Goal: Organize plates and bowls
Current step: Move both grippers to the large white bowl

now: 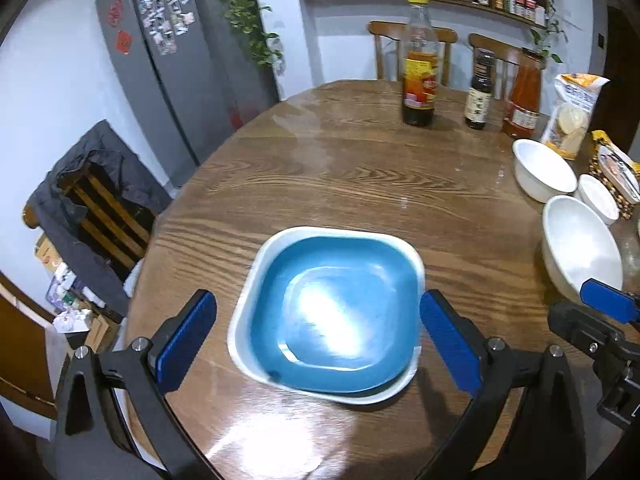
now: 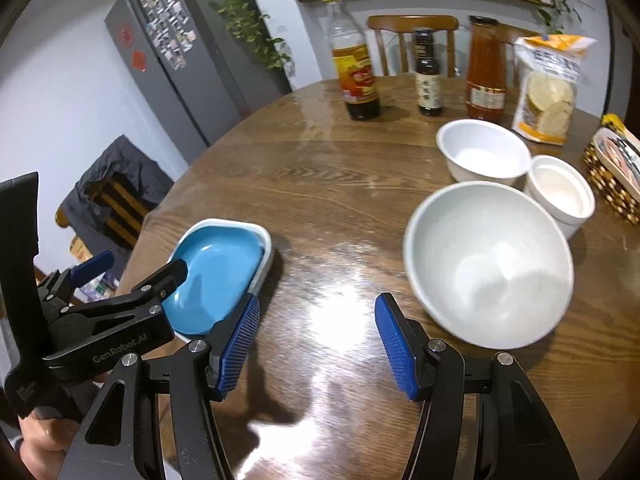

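A blue square plate (image 1: 336,316) lies nested in a white square plate (image 1: 256,268) near the table's left front; both show in the right wrist view, the blue (image 2: 212,276) inside the white (image 2: 262,236). My left gripper (image 1: 316,336) is open, its fingers on either side of the stack, not touching. My right gripper (image 2: 316,344) is open and empty above bare table, left of a large white bowl (image 2: 488,264). A medium white bowl (image 2: 484,152) and a small white cup-like bowl (image 2: 560,196) stand behind it.
The round wooden table (image 2: 320,184) holds three bottles (image 2: 356,64) at the back, a bag of crackers (image 2: 548,88) and a woven basket (image 2: 612,168) at the right. Chairs stand behind and to the left. A grey fridge (image 1: 160,64) is at the back left.
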The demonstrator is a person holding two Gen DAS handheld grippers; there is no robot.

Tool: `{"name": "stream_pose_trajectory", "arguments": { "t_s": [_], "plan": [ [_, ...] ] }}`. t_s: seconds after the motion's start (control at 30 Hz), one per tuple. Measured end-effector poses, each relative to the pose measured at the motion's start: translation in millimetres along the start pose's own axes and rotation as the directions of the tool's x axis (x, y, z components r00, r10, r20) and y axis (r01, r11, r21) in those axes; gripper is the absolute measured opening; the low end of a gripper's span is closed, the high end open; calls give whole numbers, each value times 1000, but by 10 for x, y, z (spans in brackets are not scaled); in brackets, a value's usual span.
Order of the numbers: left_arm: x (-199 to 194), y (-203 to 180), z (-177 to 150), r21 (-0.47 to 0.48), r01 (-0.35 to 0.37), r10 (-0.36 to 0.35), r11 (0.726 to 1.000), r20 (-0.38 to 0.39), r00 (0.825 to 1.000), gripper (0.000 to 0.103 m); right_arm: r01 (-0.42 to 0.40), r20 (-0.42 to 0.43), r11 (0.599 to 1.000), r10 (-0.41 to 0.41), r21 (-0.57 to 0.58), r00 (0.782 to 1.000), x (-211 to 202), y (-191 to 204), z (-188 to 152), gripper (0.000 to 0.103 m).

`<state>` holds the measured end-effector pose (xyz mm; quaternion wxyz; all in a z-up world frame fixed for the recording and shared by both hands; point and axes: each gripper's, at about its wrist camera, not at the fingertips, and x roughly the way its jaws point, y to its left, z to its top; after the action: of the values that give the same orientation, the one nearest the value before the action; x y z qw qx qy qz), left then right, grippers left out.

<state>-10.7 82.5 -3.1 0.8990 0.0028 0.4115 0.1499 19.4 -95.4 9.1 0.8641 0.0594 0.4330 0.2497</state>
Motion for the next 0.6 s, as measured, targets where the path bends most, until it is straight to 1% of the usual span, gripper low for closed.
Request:
{"name": "stream_pose_trajectory", "arguments": {
  "t_s": [0.17, 0.27, 0.33, 0.4, 0.5, 0.6],
  "plan": [
    [37, -350, 73, 53, 89, -89, 995, -10, 996, 102, 55, 44, 995, -59, 79, 997, -177, -360, -41, 61],
    [82, -608, 124, 80, 160, -158, 984, -36, 987, 102, 107, 74, 981, -120, 159, 990, -322, -667, -96, 61],
    [116, -802, 162, 91, 207, -203, 974, -58, 978, 102, 134, 77, 969, -153, 210, 985, -379, -864, -120, 61],
    [133, -952, 199, 98, 240, -233, 966, -71, 970, 102, 160, 63, 953, -181, 256, 981, -402, -1055, -148, 61],
    [206, -1168, 257, 107, 270, -262, 957, -86, 961, 102, 186, 18, 928, -202, 322, 979, -354, -1340, -168, 61],
    [316, -1361, 307, 115, 287, -275, 951, -110, 955, 101, 174, -10, 916, -183, 363, 983, -278, -1514, -178, 61]
  ]
}}
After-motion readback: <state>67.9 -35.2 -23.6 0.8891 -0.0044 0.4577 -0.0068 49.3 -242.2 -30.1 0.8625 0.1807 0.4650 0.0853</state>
